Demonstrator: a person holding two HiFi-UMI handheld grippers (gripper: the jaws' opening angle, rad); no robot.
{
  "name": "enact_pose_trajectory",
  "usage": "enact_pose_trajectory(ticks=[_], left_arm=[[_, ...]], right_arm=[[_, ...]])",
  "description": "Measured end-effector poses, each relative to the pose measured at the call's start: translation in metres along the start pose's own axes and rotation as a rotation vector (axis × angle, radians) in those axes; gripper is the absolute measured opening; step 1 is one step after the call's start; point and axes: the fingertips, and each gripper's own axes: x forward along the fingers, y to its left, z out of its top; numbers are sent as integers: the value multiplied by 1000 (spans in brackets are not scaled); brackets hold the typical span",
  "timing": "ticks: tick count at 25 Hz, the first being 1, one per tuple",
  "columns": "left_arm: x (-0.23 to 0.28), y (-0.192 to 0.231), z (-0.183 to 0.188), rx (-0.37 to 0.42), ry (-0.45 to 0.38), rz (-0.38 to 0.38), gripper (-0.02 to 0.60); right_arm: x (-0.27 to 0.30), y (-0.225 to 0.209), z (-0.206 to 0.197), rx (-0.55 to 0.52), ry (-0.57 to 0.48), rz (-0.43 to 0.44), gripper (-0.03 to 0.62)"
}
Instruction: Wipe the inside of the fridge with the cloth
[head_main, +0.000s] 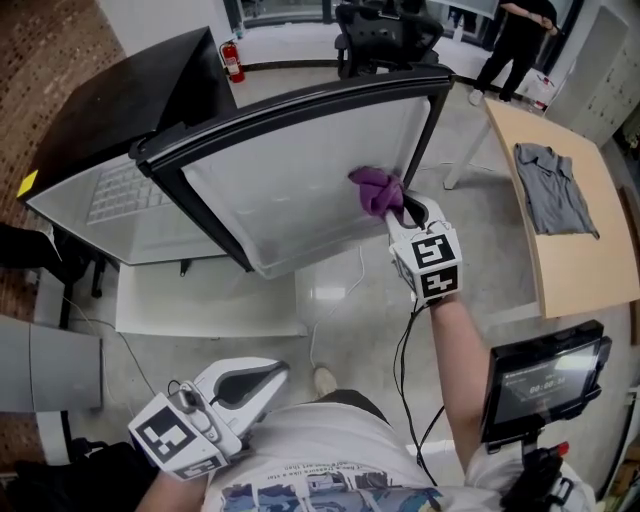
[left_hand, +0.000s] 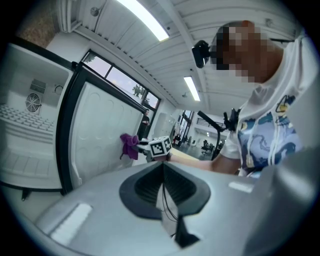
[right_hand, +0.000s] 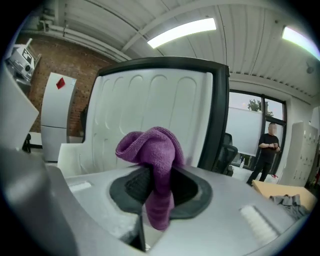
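Right gripper (right_hand: 159, 189): fingers (right_hand: 134, 184) clamped on the cloth (right_hand: 152, 150). One end is pinched between the dark pads. The rest stands up above them in a folded bunch, and a short tail hangs down through the gap.

Left gripper (left_hand: 163, 186): fingers (left_hand: 144, 186) together with nothing between them. It is held low by the person's waist, well apart from the fridge (head_main: 110, 190).

Cloth: purple terry, crumpled into a loose knot, with no flat face spread out. It is at the inner panel of the open door (head_main: 300, 170), against the white liner and just beside the black frame on the side away from the fridge. It is at about mid height of the panel, and no part of it reaches into the fridge cavity.

Views:
- Head view: shows both grippers at once and the door swung wide. Also shows a wire shelf (head_main: 125, 190) inside the cavity and a grey shirt (head_main: 553, 188) lying on a worktop (head_main: 580, 270) to the right.
- Left gripper view: shows the cloth from the side, meeting the liner, with the right arm stretched out to it. Also shows a small round fan (left_hand: 33, 102) on the fridge's back wall, which neither other view shows.
- Right gripper view: the only one showing the pinch itself. Beyond the door's edge a person (right_hand: 268, 150) in black stands.
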Motion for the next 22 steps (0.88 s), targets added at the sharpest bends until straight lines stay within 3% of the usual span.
enact_pose_trajectory(ticks=[7, 13, 22], left_arm=[[-6, -6, 0, 6, -6, 4, 6], [-21, -5, -1, -12, -18, 43, 6], [-44, 6, -10, -33, -21, 104, 6]], right_arm=[[-3, 80, 39, 103, -109, 204, 79], [7, 158, 35, 178, -99, 358, 78], [35, 226, 6, 250, -50, 416, 79]])
